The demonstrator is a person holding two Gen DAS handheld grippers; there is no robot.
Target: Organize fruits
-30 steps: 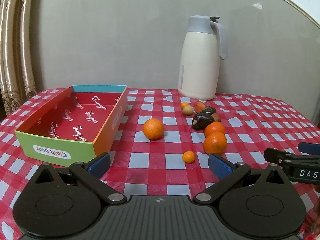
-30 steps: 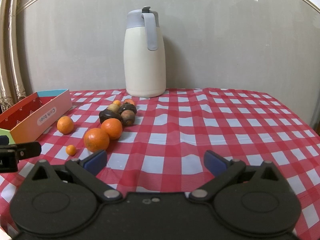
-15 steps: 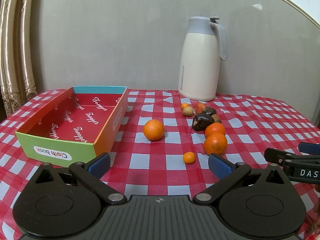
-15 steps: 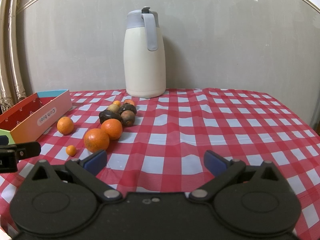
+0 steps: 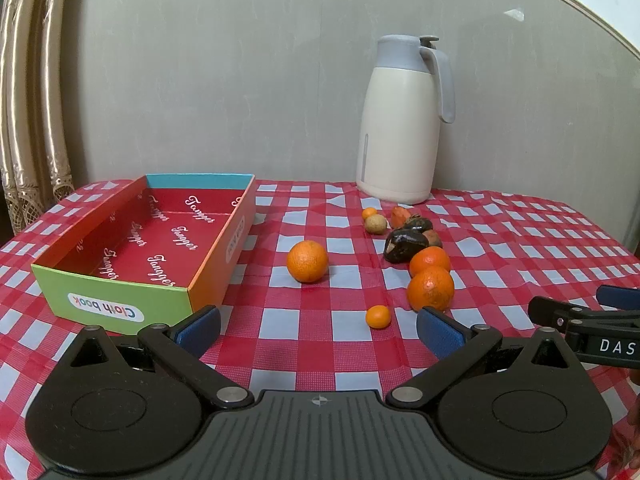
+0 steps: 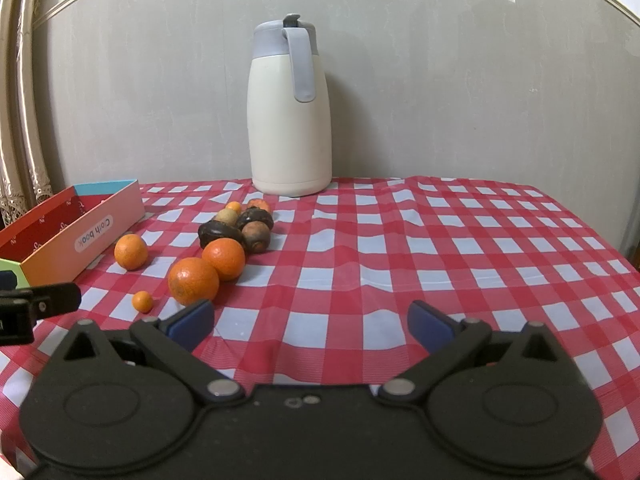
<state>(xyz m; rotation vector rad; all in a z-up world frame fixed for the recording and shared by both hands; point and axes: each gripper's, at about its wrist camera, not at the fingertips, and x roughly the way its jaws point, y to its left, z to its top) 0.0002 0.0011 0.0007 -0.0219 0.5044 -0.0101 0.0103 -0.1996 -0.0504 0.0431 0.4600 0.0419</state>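
An open box [image 5: 120, 298] with a red inside stands at the left; it also shows in the right wrist view [image 6: 80, 236]. A lone orange [image 5: 307, 261] lies beside it. Two oranges [image 5: 431, 288] [image 5: 429, 260], a tiny orange [image 5: 378, 316] and several dark and small fruits [image 5: 404, 242] lie in a cluster to the right. My left gripper [image 5: 318, 330] is open and empty, just short of the tiny orange. My right gripper [image 6: 310, 322] is open and empty, right of the cluster [image 6: 224, 240].
A white jug with a grey lid [image 5: 404, 120] stands at the back by the wall, also in the right wrist view [image 6: 290, 112]. A red checked cloth [image 6: 440, 240] covers the table. Curtains [image 5: 28, 120] hang at the far left.
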